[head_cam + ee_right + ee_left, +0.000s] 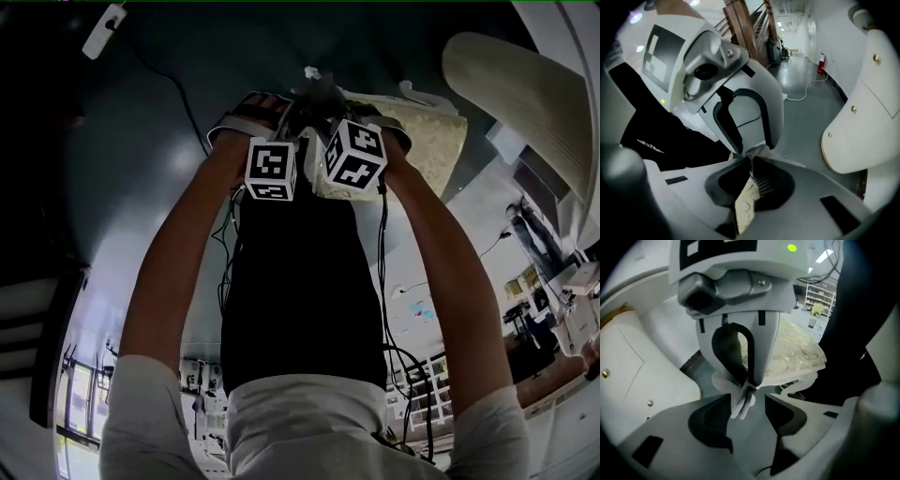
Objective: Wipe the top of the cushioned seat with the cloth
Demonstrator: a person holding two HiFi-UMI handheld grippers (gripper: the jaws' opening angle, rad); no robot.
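Left gripper view: the left gripper (747, 411) is standing with its jaws wide apart. A white corner of the cloth (797, 355) is hanging between them, and neither pad is pressing on it. The right gripper (750, 384) is facing it from 12 o'clock and pinching that corner. The cream, patterned body of the cloth is spreading toward 2 o'clock, and the white cushioned seat (628, 376) is filling 9 o'clock.

Right gripper view: the right gripper's jaws are clamping tight on a fold of cloth. The left gripper is looming at 11 o'clock, and the seat is lying at 3 o'clock over grey floor (806, 117).

Head view: both arms are reaching toward 12 o'clock, with the 2 grippers meeting tip to tip. The cloth is trailing toward 1 o'clock and the seat is sitting at 2 o'clock.
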